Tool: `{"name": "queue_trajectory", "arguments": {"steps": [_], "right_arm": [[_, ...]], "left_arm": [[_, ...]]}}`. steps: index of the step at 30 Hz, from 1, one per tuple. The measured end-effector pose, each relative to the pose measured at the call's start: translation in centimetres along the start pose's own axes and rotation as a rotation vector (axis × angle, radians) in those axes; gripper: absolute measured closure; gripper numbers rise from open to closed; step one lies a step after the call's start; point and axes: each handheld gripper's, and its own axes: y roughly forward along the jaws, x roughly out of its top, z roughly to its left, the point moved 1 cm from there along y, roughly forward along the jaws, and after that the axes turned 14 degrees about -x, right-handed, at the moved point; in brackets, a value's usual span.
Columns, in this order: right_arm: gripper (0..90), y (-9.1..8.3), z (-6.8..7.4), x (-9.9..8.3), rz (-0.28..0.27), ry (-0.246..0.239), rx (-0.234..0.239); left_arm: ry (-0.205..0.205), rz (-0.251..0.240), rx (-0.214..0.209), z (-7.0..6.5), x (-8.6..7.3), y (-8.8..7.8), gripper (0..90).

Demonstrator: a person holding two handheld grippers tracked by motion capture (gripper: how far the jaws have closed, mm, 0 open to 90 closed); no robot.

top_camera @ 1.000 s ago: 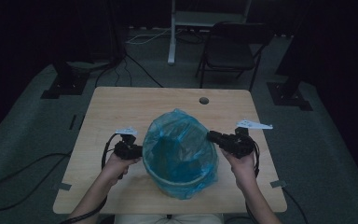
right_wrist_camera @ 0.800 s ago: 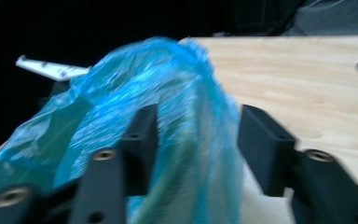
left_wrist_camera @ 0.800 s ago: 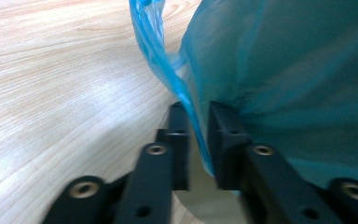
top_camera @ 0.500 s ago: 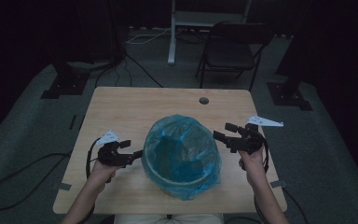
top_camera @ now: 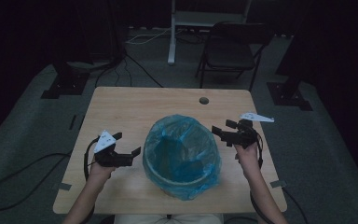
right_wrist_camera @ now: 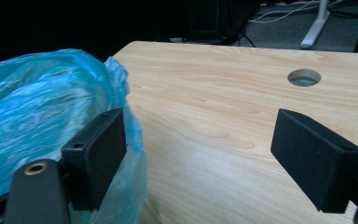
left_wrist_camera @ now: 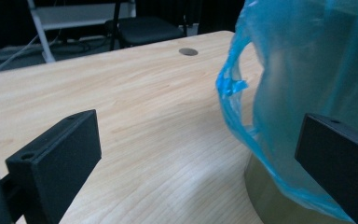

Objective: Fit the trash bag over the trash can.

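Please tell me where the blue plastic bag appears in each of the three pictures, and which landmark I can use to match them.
High view: the blue plastic bag lines a round bin at the table's centre front.
Left gripper view: it takes up the right side.
Right gripper view: it lies at the left.
Shared landmark: the round hole in the tabletop.

bin (top_camera: pixel 182 175): 1 | blue bag (top_camera: pixel 182 140): 1 | table (top_camera: pixel 135 107): 1 | folding chair (top_camera: pixel 233 51): 1 | hand-held grippers: 2

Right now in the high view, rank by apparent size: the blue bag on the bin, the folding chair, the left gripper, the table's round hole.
1. blue bag
2. folding chair, farther back, so really bigger than it looks
3. left gripper
4. round hole
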Motion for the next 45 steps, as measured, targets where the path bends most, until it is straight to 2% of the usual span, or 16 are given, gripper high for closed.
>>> {"name": "queue_trajectory", "arguments": {"steps": [4, 8, 18, 23, 29, 31, 34, 37, 40, 41, 45], "right_arm": [[17.6, 0.2, -0.4, -0.2, -0.001, 0.011, -0.002], [17.6, 0.0, -0.7, -0.4, -0.015, 0.017, -0.002], [17.6, -0.5, -1.9, -1.6, -0.048, -0.002, -0.077], [17.6, -0.9, -2.9, -2.8, -0.057, 0.024, -0.106], [17.6, -1.1, -3.9, -4.9, -0.057, 0.035, -0.150], [17.7, -1.3, -4.3, -5.7, -0.061, 0.043, -0.163], [17.8, -1.5, -4.9, -7.1, -0.080, 0.055, -0.154], [17.7, -1.4, -5.3, -8.6, -0.040, 0.058, -0.168], [17.6, -1.4, -5.6, -9.6, -0.014, 0.031, -0.189], [17.6, -1.5, -5.7, -10.1, -0.006, 0.023, -0.211], [17.6, -2.3, -6.7, -12.5, 0.016, 0.044, -0.256]], "left_arm": [[-0.003, 0.009, 0.022, 0.3, -0.2, -0.3, 0.8], [0.001, 0.005, 0.027, 0.4, -0.5, -0.7, 0.8], [-0.010, 0.029, 0.062, 0.9, -2.1, -2.5, 0.8], [-0.019, 0.037, 0.087, 1.2, -3.4, -3.8, 0.9], [-0.036, 0.052, 0.112, 1.5, -4.7, -5.3, 0.8], [-0.030, 0.078, 0.131, 1.7, -5.8, -6.2, 0.8], [-0.045, 0.088, 0.153, 1.9, -6.9, -7.1, 0.9], [-0.060, 0.098, 0.179, 2.1, -8.1, -8.0, 0.9], [-0.067, 0.114, 0.199, 2.2, -8.9, -8.8, 0.8], [-0.076, 0.122, 0.222, 2.4, -9.5, -9.6, 0.8], [-0.113, 0.104, 0.266, 2.7, -10.6, -11.5, 0.9]]}}
